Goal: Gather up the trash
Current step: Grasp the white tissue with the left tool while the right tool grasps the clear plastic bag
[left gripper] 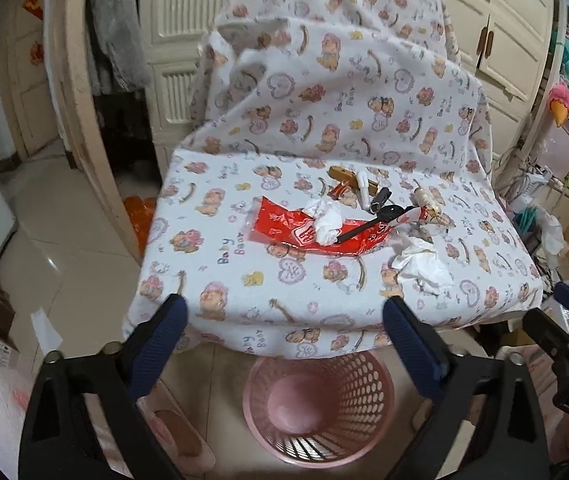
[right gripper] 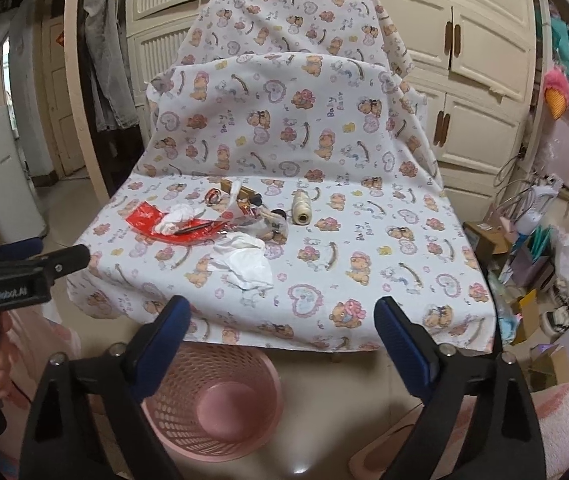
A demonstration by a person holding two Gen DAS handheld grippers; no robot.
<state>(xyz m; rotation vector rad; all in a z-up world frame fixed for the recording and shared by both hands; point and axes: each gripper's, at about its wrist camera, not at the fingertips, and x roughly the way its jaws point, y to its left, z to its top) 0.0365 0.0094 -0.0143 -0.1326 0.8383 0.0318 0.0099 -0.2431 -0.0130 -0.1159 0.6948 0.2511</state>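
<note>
A red plastic wrapper (left gripper: 284, 228) (right gripper: 148, 218) lies on the bear-print cloth (left gripper: 220, 280) (right gripper: 364, 240), with a crumpled white tissue (left gripper: 326, 220) (right gripper: 178, 216) on it. A larger crumpled white tissue (left gripper: 420, 266) (right gripper: 246, 264) lies nearer the front edge. A pink mesh waste basket (left gripper: 318, 404) (right gripper: 210, 400) stands on the floor below the edge. My left gripper (left gripper: 284, 316) is open and empty above the basket. My right gripper (right gripper: 280, 316) is open and empty at the front edge.
A black spoon (left gripper: 368, 226), a wooden piece (left gripper: 348, 178), a twine spool (right gripper: 301, 208) and small items lie among the trash. Cream cabinets (right gripper: 484, 80) stand behind. Boxes and clutter (right gripper: 536, 280) fill the floor at right.
</note>
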